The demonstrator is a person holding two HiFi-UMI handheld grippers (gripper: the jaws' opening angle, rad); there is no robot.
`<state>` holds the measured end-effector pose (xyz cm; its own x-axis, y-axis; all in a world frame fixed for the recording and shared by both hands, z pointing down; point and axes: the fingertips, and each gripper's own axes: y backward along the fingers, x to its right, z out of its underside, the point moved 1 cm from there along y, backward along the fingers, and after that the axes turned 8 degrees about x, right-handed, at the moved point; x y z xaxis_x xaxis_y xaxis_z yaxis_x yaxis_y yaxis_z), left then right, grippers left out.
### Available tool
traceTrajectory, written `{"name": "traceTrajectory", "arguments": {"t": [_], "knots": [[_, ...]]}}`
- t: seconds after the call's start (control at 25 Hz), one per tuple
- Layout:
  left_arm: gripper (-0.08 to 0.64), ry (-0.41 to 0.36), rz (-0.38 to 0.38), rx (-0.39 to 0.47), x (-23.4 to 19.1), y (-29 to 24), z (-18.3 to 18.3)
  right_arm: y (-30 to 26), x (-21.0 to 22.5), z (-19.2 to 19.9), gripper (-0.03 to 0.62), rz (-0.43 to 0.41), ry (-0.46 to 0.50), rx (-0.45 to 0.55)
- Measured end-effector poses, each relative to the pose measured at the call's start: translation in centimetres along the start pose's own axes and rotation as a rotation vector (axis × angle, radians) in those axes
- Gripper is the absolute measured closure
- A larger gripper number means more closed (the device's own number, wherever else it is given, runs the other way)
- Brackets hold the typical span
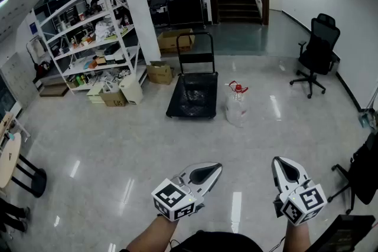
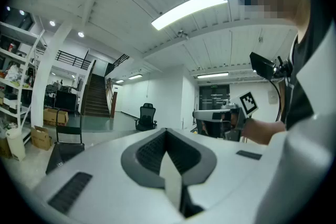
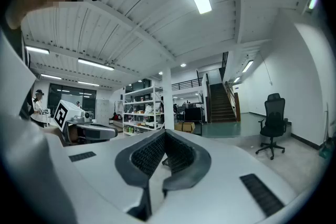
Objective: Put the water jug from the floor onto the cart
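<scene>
My left gripper (image 1: 208, 174) and right gripper (image 1: 286, 169) hover level, well apart from the water jug (image 1: 237, 107), which stands on the floor beside the platform cart (image 1: 193, 95). Left gripper view: jaws clenched, empty. Right gripper view: the same. I'm only approaching, so next I walk closer and open up.

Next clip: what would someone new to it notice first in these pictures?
The clear water jug with its red top stands on the glossy floor just right of the black cart, mid-room. At the bottom edge, the left claw and right claw sit side by side, both shut and empty, well short of the jug. Cluttered shelves line the left wall.
</scene>
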<state>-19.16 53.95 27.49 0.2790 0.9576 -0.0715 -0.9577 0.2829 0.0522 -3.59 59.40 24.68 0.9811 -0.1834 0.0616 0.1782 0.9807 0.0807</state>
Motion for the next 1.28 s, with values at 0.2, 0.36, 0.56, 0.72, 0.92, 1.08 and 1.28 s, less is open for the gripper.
{"name": "traceTrajectory", "arguments": {"t": [0.2, 0.36, 0.56, 0.72, 0.92, 1.08, 1.28], "knots": [[0.568, -0.006, 0.007, 0.001, 1.2, -0.3, 0.0, 0.8, 0.4, -0.3, 0.598, 0.003, 0.0, 0.009], [0.568, -0.014, 0.002, 0.005, 1.3, -0.1, -0.2, 0.9, 0.2, -0.5, 0.598, 0.0, 0.002, 0.011], [0.568, -0.013, -0.011, 0.008, 1.0, 0.5, -0.3, 0.8, -0.3, -0.7, 0.598, -0.005, 0.01, 0.01], [0.568, -0.012, -0.013, 0.009, 1.1, 0.8, -0.3, 0.8, -0.6, -0.6, 0.598, -0.009, 0.001, 0.005], [0.568, -0.01, -0.015, 0.007, 0.7, 1.3, 0.0, 0.6, -0.9, -0.5, 0.598, -0.006, -0.034, 0.026], [0.568, -0.012, -0.007, 0.009, 0.2, 1.7, -0.1, 0.0, -1.3, -0.5, 0.598, 0.0, -0.027, 0.021], [0.568, -0.009, 0.003, 0.008, -1.2, 3.3, -0.4, -1.2, -2.9, -0.6, 0.598, 0.02, -0.033, 0.012]]}}
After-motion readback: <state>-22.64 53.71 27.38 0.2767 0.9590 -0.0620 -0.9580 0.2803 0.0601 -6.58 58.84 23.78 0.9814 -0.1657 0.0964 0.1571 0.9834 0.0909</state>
